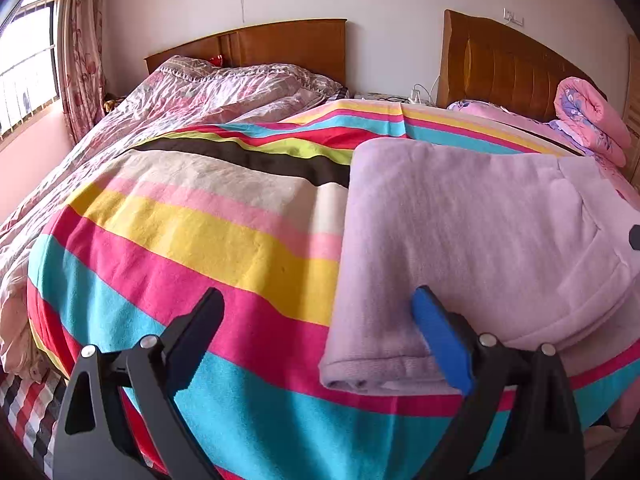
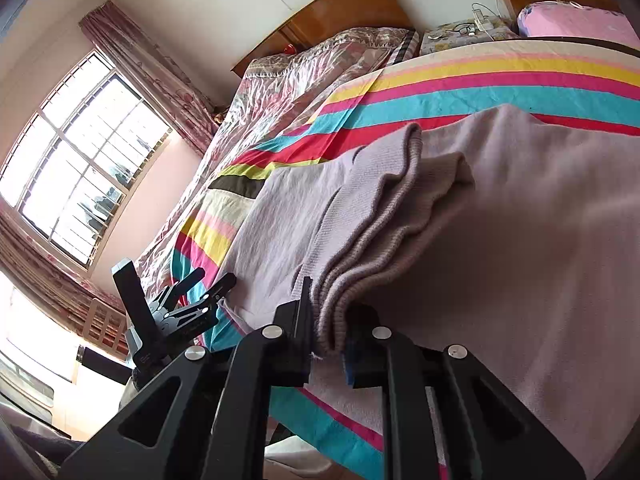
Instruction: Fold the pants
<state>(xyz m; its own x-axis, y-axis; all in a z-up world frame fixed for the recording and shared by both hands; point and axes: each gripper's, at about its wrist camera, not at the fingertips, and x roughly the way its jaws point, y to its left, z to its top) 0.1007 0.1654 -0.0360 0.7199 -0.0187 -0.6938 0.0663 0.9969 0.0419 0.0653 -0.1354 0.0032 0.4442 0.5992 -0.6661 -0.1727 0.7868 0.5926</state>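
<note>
On the bed (image 1: 168,240), which is covered by a striped sheet, the pale lilac pants (image 1: 460,240) lie partly folded, with one long folded edge running toward the headboard and the near end close to the foot of the mattress. Left tongs (image 1: 316,312) stand wide, gripping nothing: the black finger hangs over the bare stripes, and the blue-padded finger sits over the near corner of the pants, whether touching the cloth or just above it cannot be told. Right tongs (image 2: 326,340) are narrow and clamped on the ribbed cuffs (image 2: 360,264) of the pants, several layers of knit bunched between the two fingers. In the right wrist view the held cuffs are raised off the bed, and the leg fabric drapes back from them over the rest of the garment, which lies flat on the sheet. The left tongs also appear in that view, at the near edge of the bed, apart from the lifted cloth. Judged from this arrangement, the step in hand is a crosswise fold: the cuff end is being carried over the body of the pants toward the waist end. The next move calls for laying the cuffs flat and square on the layers below, edges aligned, before the right tongs release. The left tongs would probably serve best by pinning the lower layers so that they do not drag. Risk: the bunched cuffs may land twisted and leave the fold uneven.
</note>
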